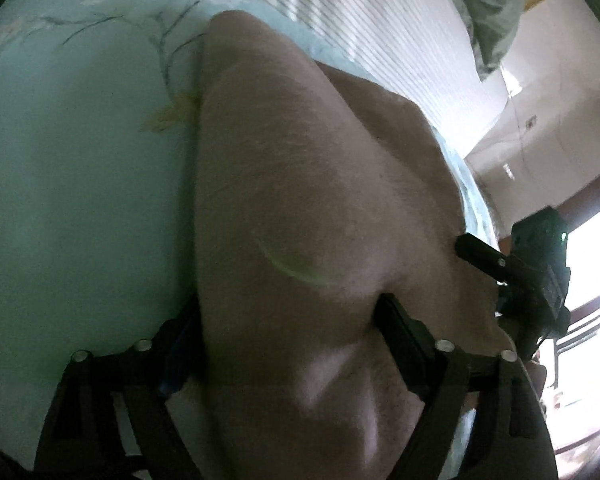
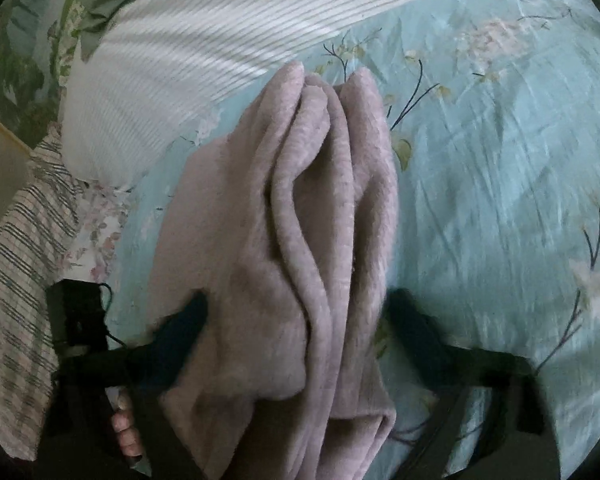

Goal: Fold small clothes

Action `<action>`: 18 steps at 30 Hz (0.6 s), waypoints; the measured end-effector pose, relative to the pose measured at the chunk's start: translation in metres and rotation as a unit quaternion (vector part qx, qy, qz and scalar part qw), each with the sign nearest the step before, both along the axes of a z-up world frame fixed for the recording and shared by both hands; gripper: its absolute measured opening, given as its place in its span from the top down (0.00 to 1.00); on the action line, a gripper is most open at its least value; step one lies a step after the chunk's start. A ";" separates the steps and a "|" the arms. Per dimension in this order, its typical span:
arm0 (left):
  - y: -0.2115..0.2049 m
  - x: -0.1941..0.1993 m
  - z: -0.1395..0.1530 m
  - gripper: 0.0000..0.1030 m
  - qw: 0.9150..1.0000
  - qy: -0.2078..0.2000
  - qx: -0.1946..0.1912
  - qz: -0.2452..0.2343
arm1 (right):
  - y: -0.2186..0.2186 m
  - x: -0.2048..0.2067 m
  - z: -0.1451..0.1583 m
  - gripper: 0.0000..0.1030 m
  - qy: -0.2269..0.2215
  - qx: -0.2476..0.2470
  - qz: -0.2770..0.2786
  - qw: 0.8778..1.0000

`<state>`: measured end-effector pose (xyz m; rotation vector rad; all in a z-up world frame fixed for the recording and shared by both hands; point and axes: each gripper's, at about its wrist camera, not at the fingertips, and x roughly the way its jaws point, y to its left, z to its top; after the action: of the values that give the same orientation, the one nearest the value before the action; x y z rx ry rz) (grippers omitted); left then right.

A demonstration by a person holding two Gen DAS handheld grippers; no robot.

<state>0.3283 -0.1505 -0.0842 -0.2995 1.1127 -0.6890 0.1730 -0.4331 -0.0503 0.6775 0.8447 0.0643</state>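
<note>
A fuzzy pale pink garment (image 1: pixel 300 208) hangs in folds between both grippers above a light blue floral bedsheet (image 1: pixel 72 184). My left gripper (image 1: pixel 288 340) is shut on one end of it; the cloth fills the gap between its black fingers (image 1: pixel 400 332). The right gripper (image 1: pixel 480 256) shows at the right of the left wrist view, clamped on the cloth's far edge. In the right wrist view the garment (image 2: pixel 300 220) hangs bunched in several folds between my right gripper (image 2: pixel 296 316) and its dark fingers (image 2: pixel 184 320). The sheet (image 2: pixel 500 160) lies beneath.
A white striped pillow or cover (image 2: pixel 172 64) lies at the bed's far side, also in the left wrist view (image 1: pixel 364 40). A plaid cloth (image 2: pixel 24 248) and a green leafy fabric (image 2: pixel 24 68) sit at the left. A wall and a bright window (image 1: pixel 588 264) show at right.
</note>
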 end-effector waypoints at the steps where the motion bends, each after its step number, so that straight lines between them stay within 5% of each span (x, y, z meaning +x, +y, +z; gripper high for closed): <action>1: 0.001 -0.001 -0.005 0.31 1.000 -0.007 0.007 -0.003 | 0.001 0.003 -0.004 0.49 0.009 0.016 0.002 1.000; 6: 0.014 -0.013 0.012 0.65 0.999 -0.033 -0.008 -0.002 | 0.023 -0.002 0.016 0.64 -0.010 -0.008 0.000 1.000; 12: 0.057 -0.049 0.050 0.69 0.996 -0.084 0.004 0.023 | 0.085 -0.004 0.050 0.67 -0.056 -0.027 0.049 0.997; 18: 0.136 -0.098 0.083 0.69 0.988 -0.128 0.033 0.080 | 0.161 0.017 0.050 0.67 -0.085 0.002 0.129 0.988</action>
<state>0.2308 -0.0144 -0.0014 -0.2333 0.8550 -0.5310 0.1897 -0.2723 -0.0001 0.5545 0.7628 0.3526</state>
